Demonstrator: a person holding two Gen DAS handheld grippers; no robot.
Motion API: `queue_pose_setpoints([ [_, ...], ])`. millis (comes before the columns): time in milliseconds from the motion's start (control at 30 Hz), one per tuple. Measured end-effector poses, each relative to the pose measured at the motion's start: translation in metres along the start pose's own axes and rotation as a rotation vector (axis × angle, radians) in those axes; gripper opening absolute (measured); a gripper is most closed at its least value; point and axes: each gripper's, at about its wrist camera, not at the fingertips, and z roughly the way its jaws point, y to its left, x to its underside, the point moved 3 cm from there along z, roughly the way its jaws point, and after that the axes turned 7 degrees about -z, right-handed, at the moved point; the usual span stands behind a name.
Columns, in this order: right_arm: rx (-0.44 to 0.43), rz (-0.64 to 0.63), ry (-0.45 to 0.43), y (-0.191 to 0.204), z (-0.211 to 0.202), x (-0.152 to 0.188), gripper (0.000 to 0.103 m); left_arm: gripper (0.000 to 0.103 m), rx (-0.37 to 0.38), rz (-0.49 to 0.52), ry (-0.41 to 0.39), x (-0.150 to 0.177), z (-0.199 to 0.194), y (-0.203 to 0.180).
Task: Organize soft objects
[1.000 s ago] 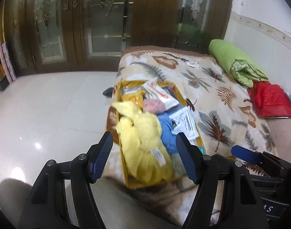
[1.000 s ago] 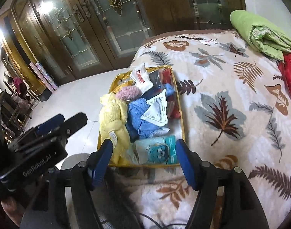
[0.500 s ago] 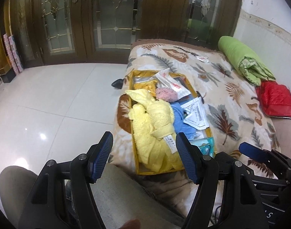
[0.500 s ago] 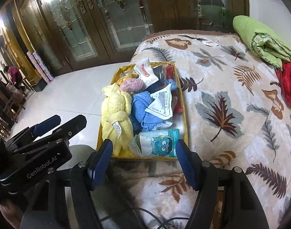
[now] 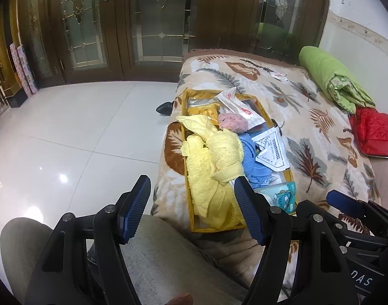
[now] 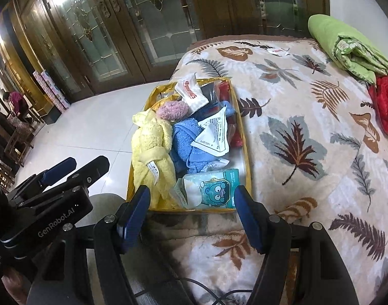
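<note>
A clear bag with yellow trim [image 5: 187, 178] [image 6: 247, 157] lies open on the leaf-patterned bed. Inside it are a yellow towel [image 5: 211, 162] [image 6: 150, 152], a blue cloth [image 5: 255, 162] [image 6: 186, 147], a pink fluffy ball [image 5: 232, 122] [image 6: 172, 110], white packets [image 5: 270, 150] [image 6: 214, 137] and a teal cartoon tissue pack [image 5: 283, 195] [image 6: 214, 188]. My left gripper [image 5: 192, 195] hovers open short of the bag's near left corner, holding nothing. Open and empty too, my right gripper [image 6: 192, 206] hangs over the bag's near edge, just before the tissue pack.
A green folded quilt [image 5: 331, 78] [image 6: 346, 45] and a red padded item [image 5: 374, 132] [image 6: 387, 101] lie at the bed's far right. The white tiled floor [image 5: 66, 139] spreads left; a dark shoe [image 5: 164, 107] sits by the bed. Glass-panelled wooden doors stand behind. A person's knee [image 5: 163, 259] is below the left gripper.
Both views shifted slightly, with the bag now sitting a bit further right and lower in the left wrist view. Both grippers stayed open; nothing in the bag moved.
</note>
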Motion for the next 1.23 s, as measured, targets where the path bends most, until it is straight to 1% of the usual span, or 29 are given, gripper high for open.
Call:
queue_pose_setpoints([
  [167, 0.001, 0.007, 0.002, -0.001, 0.001, -0.001, 0.069, 0.069, -0.015, 0.004, 0.005, 0.001, 0.002, 0.001],
  [367, 0.007, 0.003, 0.001, -0.001, 0.002, -0.002, 0.069, 0.069, -0.019, 0.006, 0.004, 0.002, 0.004, 0.001],
  [500, 0.016, 0.004, 0.000, -0.002, 0.003, -0.004, 0.069, 0.069, -0.018, 0.001, 0.018, 0.003, 0.007, 0.001],
  [833, 0.011, 0.017, 0.003, -0.001, 0.005, -0.007, 0.069, 0.069, -0.030, 0.009, 0.015, 0.004, 0.010, -0.001],
  [1233, 0.009, 0.024, 0.000, 0.001, 0.007, -0.008, 0.069, 0.069, -0.025, 0.018, 0.032, 0.007, 0.014, -0.001],
])
